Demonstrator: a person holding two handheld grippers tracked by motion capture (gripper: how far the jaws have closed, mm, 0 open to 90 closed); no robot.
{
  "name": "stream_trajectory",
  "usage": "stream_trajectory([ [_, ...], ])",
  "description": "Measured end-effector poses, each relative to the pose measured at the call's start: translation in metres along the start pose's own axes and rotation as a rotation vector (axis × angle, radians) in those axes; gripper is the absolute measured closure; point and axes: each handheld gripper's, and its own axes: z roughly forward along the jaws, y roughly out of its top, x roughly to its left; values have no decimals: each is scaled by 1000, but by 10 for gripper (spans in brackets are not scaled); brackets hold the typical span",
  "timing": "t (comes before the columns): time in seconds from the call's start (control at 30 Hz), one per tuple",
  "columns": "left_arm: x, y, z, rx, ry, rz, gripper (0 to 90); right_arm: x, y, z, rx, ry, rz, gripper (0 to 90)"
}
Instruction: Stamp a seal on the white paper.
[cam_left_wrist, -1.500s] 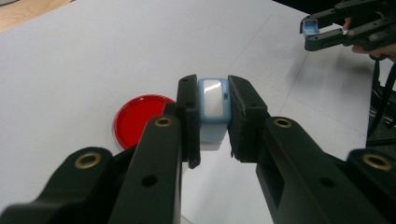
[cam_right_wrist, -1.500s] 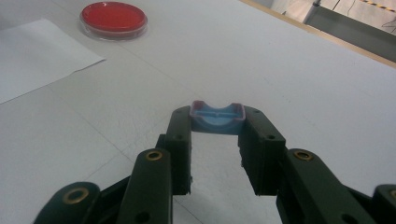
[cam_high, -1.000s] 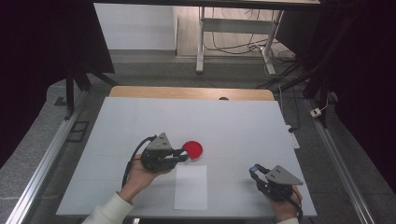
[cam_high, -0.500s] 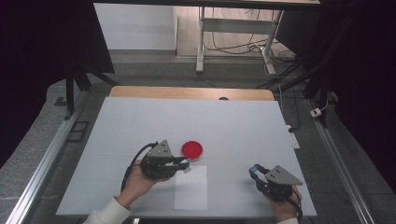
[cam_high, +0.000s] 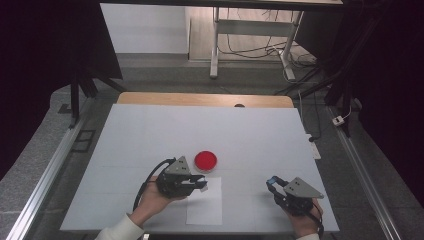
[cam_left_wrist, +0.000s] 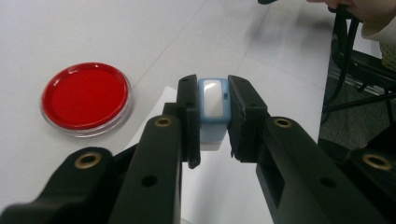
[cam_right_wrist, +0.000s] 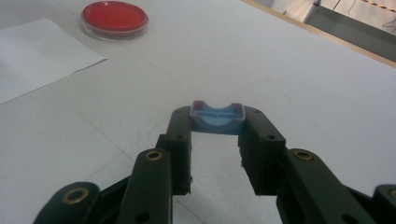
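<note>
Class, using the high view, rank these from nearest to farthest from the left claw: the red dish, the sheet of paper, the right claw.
1. Sheet of paper, directly under the left claw.
2. Red dish, just beyond it.
3. Right claw, far across the table's right side.

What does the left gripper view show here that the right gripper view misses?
Left gripper view: the left gripper shut on a pale blue stamp-like block, held over the white paper sheet.

Right gripper view: the right gripper shut on a blue cap-like piece, plus the table's wooden far edge.

Both: the red dish, the paper and the white tabletop.
</note>
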Motion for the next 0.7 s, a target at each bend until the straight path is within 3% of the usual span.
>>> stream_trajectory([
  [0.7,1,-10,23,65,7,1,756,0,0,0,2,1,-1,650],
])
